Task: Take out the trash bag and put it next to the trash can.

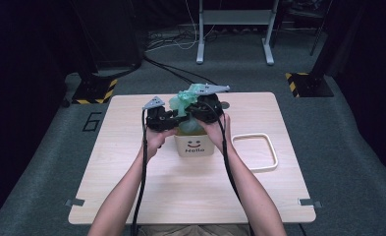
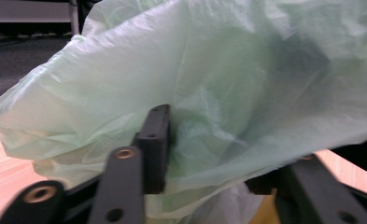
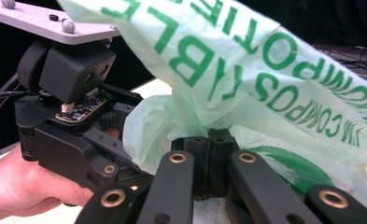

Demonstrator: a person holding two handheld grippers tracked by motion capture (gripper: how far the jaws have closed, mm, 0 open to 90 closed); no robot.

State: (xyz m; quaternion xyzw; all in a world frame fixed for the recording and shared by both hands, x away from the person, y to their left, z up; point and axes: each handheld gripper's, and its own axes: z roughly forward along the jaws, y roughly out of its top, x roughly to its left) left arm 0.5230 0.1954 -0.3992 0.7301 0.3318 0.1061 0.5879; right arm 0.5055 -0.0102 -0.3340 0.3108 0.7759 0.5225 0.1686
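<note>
With both grippers bunched up at the top middle of the high view, I've got the right gripper (image 3: 209, 140) clamped tight on the thin green bag (image 1: 183, 102), jaws pressed together with film pinched between them. The left gripper (image 2: 214, 154) is partly open with bag film draped between its jaws; can't tell if it's actually pinching. The bag sits over the white box (image 1: 195, 144) mid-table.

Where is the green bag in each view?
High view: green bag at table centre, above the white bin, between both grippers.
Left gripper view: bag spans most of the picture, draped between the jaws.
Right gripper view: bag upper right, pinched in shut jaws.
Shared landmark: the wooden table.
</note>
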